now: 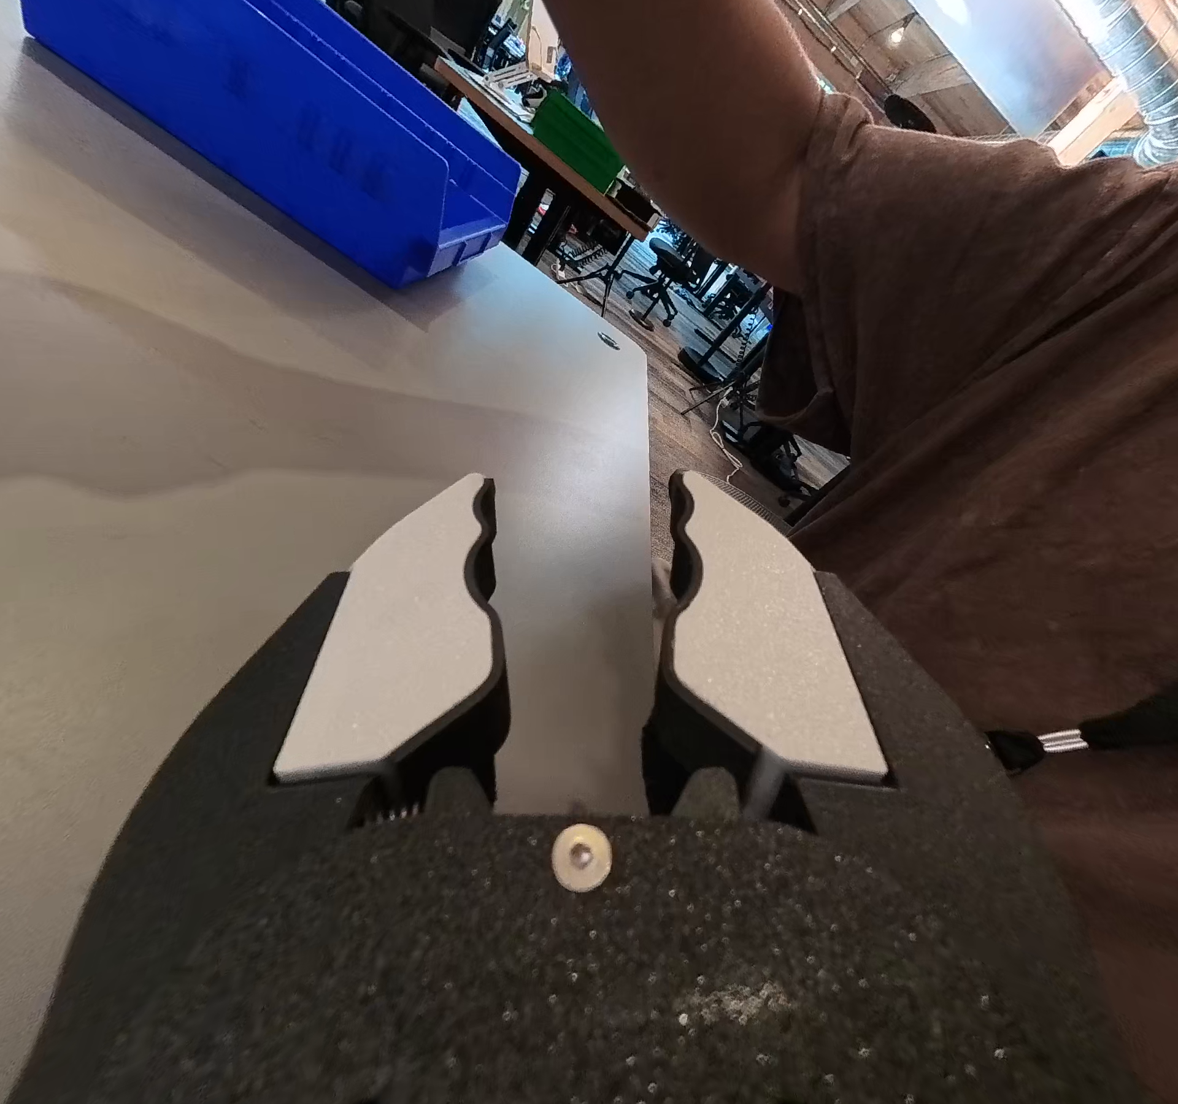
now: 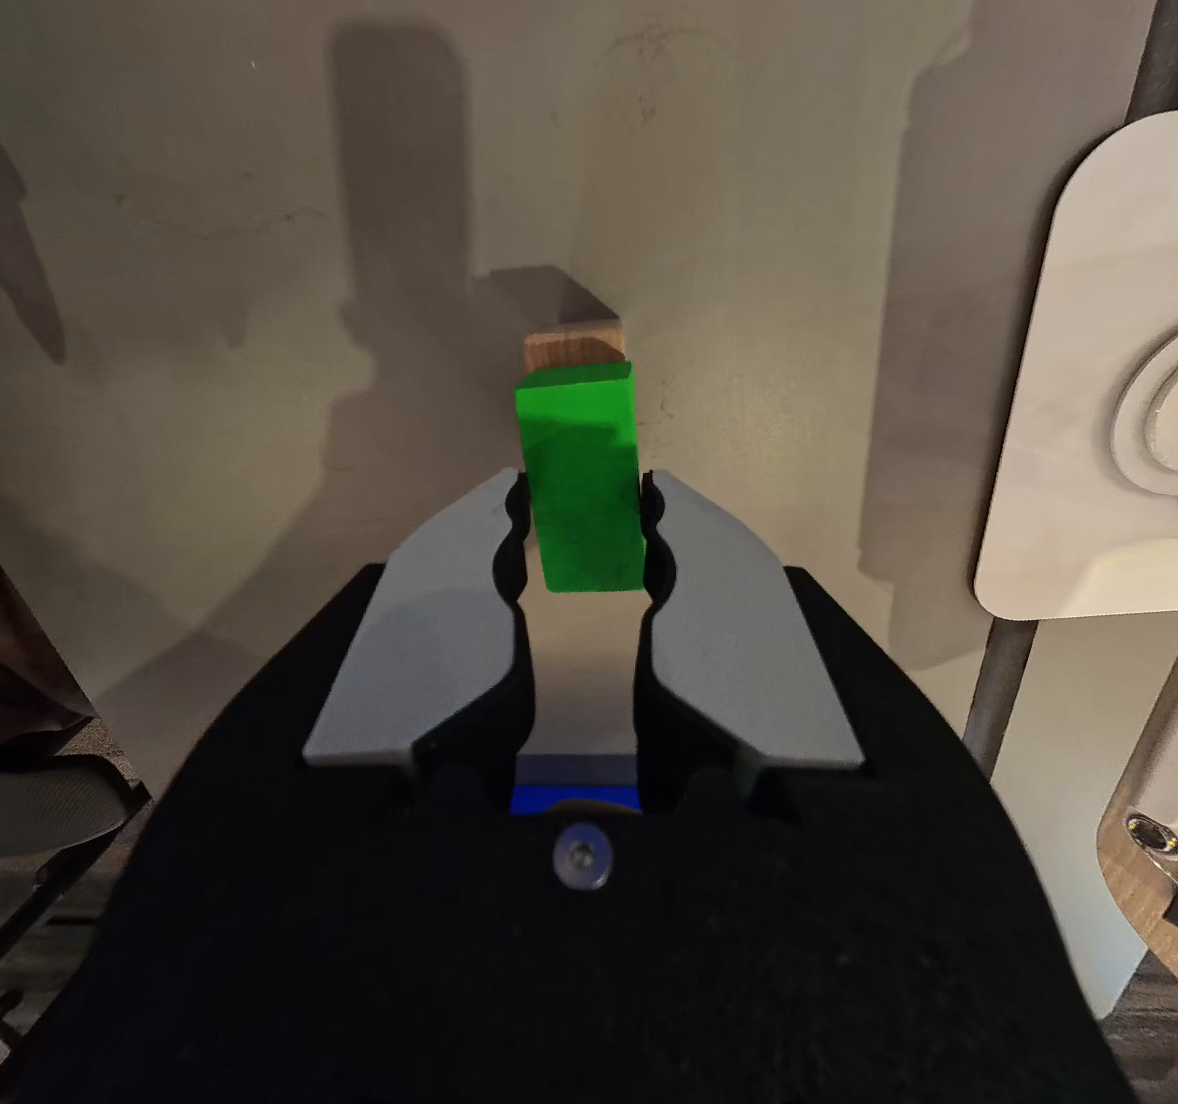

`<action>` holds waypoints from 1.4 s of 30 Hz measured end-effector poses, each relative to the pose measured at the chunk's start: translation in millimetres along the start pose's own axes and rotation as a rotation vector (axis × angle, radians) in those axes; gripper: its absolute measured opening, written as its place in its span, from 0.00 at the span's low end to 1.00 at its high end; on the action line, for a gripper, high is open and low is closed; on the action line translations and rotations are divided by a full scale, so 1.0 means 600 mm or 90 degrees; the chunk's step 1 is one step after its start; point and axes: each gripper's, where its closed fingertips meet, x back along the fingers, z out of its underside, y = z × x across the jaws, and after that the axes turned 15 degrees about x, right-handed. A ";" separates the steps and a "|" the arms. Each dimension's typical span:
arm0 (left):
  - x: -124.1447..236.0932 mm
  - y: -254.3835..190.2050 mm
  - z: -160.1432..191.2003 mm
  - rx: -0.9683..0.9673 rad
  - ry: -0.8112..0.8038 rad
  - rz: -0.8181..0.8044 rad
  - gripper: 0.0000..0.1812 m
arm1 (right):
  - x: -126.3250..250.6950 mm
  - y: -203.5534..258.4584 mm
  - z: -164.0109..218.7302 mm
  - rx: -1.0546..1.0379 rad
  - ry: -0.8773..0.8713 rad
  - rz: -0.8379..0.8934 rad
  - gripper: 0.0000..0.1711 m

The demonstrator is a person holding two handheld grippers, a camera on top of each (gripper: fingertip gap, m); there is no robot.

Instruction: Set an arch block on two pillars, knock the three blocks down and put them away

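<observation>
Behind right tool's (image 2: pixel 583 487) gripped green block (image 2: pixel 583 487), half-hidden wooden block (image 2: pixel 570 352); left tool (image 1: pixel 581 490) agape, empty.

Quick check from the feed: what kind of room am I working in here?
Probably an open workshop or lab office. Past the grey table and its blue bin stand other desks, a rolling stool and exposed ceiling ducting. The right gripper holds a green block.

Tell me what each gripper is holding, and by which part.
Right gripper: green block, jaws shut on its long sides, near one end. Left gripper: open, holding nothing.
</observation>
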 end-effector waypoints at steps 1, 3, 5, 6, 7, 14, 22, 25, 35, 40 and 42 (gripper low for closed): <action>0.000 0.000 0.000 0.000 0.001 0.000 0.29 | -0.001 0.001 0.001 0.003 0.003 0.000 0.19; -0.001 -0.001 0.001 -0.001 0.002 0.000 0.29 | -0.003 0.002 0.002 0.006 0.004 0.001 0.19; -0.001 -0.001 0.001 -0.001 0.003 0.000 0.29 | -0.004 0.001 0.002 0.005 0.001 0.001 0.19; -0.002 -0.001 0.002 -0.001 0.003 -0.001 0.29 | -0.004 0.000 0.002 0.005 0.000 0.001 0.19; -0.002 0.000 0.002 0.000 0.004 -0.001 0.29 | -0.005 -0.001 0.002 0.006 0.001 0.003 0.19; -0.003 -0.001 0.003 0.000 0.005 0.000 0.29 | -0.004 -0.001 0.001 0.016 0.002 0.006 0.19; 0.010 0.012 -0.005 -0.017 0.000 -0.031 0.29 | 0.060 0.060 -0.030 0.051 -0.054 0.016 0.19; 0.030 0.045 -0.033 -0.058 -0.019 -0.122 0.29 | 0.055 0.100 -0.022 0.069 -0.011 0.000 0.19; 0.038 0.119 -0.166 -0.281 0.142 -0.344 0.30 | -0.001 0.181 -0.053 0.151 -0.018 -0.026 0.19; 0.015 0.136 -0.163 -0.330 0.205 -0.343 0.21 | 0.007 0.200 -0.062 0.172 -0.039 -0.040 0.19; 0.014 0.130 -0.165 -0.353 0.187 -0.339 0.19 | 0.010 0.204 -0.063 0.181 -0.052 -0.038 0.19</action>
